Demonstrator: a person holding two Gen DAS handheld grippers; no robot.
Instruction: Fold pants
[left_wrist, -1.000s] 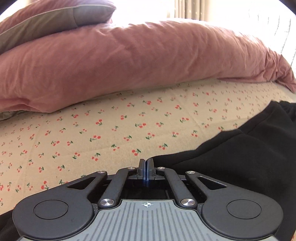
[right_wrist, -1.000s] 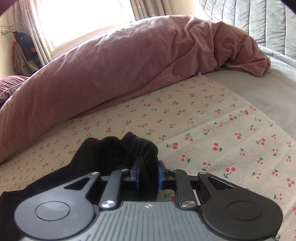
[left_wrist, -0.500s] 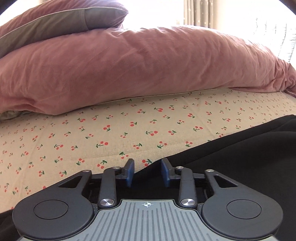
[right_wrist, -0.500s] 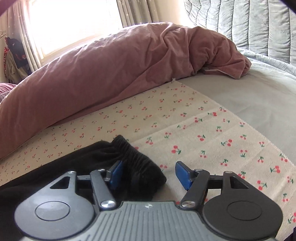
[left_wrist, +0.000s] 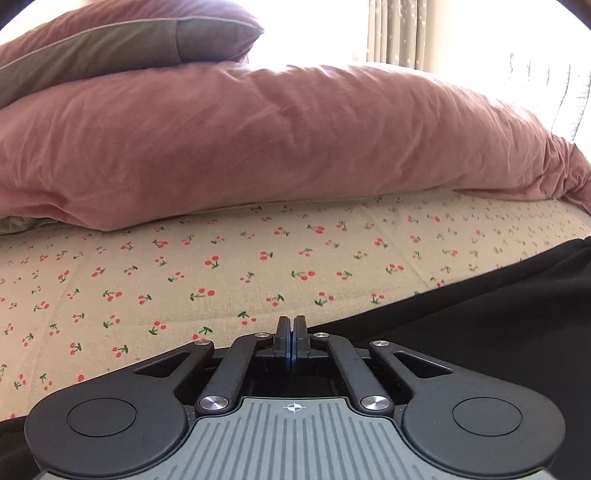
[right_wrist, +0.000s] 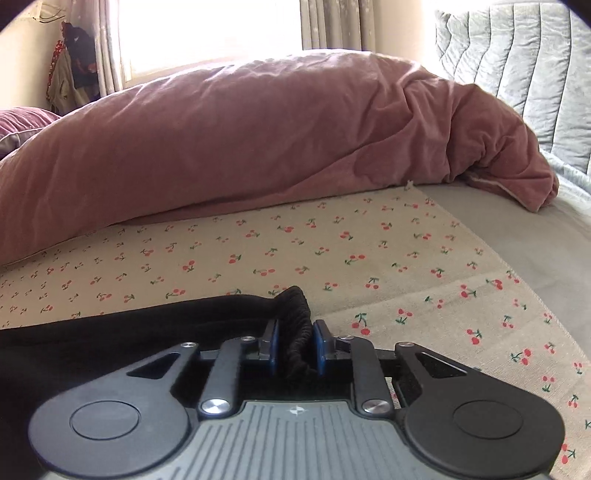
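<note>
Half a second back both grippers stood spread apart; since then both have just been closing. On the right gripper (right_wrist: 295, 345) the blue pads (right_wrist: 272, 347) now pinch the gathered, ribbed waistband (right_wrist: 297, 325) of the black pants (right_wrist: 122, 339), a thick bunch of it standing up between them. The left gripper (left_wrist: 291, 343) has its pads pressed flat together at the near edge of the pants (left_wrist: 480, 325); whether a thin layer of the dark fabric is caught between them I cannot tell, since the cloth runs right up to the fingers and under the tool. The pants lie spread low across the cherry-print sheet (left_wrist: 221, 280), stretching from one gripper toward the other. Behind them a long pink duvet (left_wrist: 277, 147) is heaped along the bed, with a pink and grey pillow (left_wrist: 129, 40) resting on top at the left. In the right wrist view a quilted grey headboard (right_wrist: 517, 70) shows at the far right, with a bright window and curtains (right_wrist: 332, 26) behind the duvet.
</note>
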